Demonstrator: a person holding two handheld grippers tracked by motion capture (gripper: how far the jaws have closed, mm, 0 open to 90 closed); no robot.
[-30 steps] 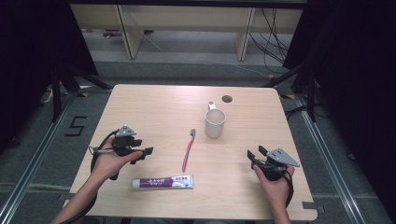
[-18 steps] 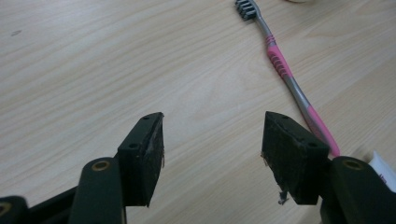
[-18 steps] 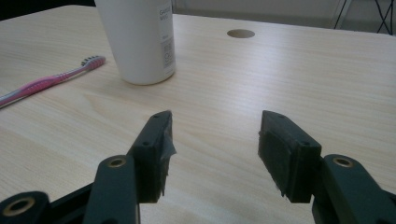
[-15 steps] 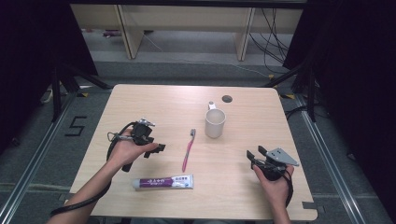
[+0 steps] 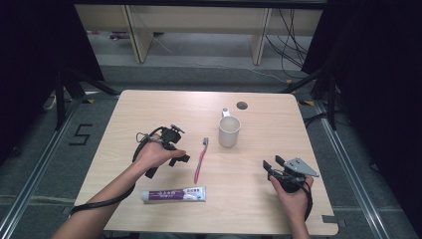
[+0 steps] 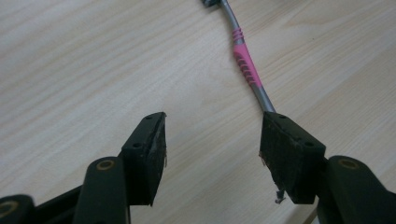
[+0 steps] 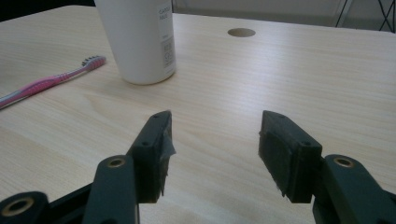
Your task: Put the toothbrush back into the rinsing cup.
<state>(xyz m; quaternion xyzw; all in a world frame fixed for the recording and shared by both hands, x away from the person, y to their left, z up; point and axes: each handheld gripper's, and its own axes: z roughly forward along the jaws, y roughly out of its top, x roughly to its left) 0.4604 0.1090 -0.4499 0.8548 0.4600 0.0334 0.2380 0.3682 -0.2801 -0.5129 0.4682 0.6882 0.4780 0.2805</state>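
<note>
Holding my left gripper point(image 5: 182, 155) just beside the pink toothbrush point(image 5: 200, 159), I am keeping its jaws spread over bare table point(image 5: 149, 107), though they have just been closing a little with nothing between them. The toothbrush is lying flat, its handle running past my right-hand pad point(image 6: 287, 149). My right gripper point(image 5: 271, 167) is resting near the table's right edge, jaws spread and empty, facing the white cup point(image 5: 229, 131). The toothpaste tube point(image 5: 173, 194) is lying near the front edge.
</note>
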